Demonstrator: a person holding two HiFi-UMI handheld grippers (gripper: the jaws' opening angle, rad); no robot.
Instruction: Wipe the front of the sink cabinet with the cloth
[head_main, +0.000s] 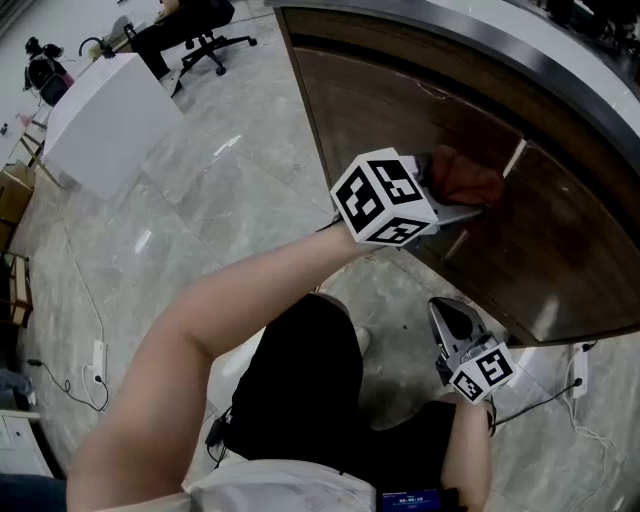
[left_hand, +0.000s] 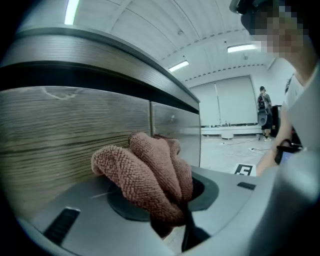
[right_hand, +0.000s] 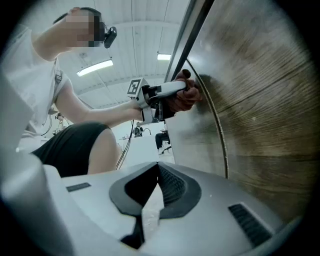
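**My tally from the remote feed**

I count two grippers, the left gripper (left_hand: 170, 210) and the right gripper (right_hand: 150, 200); one cloth (head_main: 468, 178); one sink cabinet (head_main: 560, 260); one office chair (head_main: 205, 45) at eleven o'clock; one white table (head_main: 110, 120) at ten o'clock.

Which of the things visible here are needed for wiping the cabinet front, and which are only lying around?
For the job:
- cloth, clamped in the left gripper
- cabinet front, with the cloth against it

Not in use:
- right gripper, shut and empty
- office chair
- white table
- power strip
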